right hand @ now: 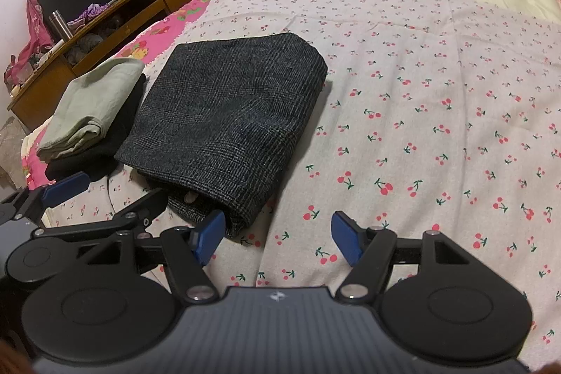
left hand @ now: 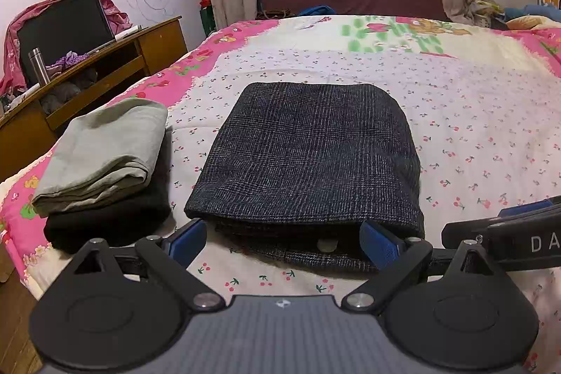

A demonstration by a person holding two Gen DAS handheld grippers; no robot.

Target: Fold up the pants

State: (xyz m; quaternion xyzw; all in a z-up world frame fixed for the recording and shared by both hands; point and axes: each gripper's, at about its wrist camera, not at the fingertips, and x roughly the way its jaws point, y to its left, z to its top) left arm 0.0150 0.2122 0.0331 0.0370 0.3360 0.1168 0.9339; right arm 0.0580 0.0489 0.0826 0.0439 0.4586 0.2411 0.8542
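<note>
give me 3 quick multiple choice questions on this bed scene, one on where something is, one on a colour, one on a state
1. Where is the stack of folded clothes relative to the dark checked pants, seen from the left wrist?
A. left of them
B. on top of them
C. beyond them by the window

2. What colour is the top garment of that stack?
A. red
B. pale green
C. white

3. What state are the dark checked pants in?
A. spread out flat, full length
B. folded into a compact bundle
C. hanging off the bed

Answers: 1 A, the stack lies apart on their left. 2 B, pale green over a black piece. 3 B, layered edges show at the near end.
</note>
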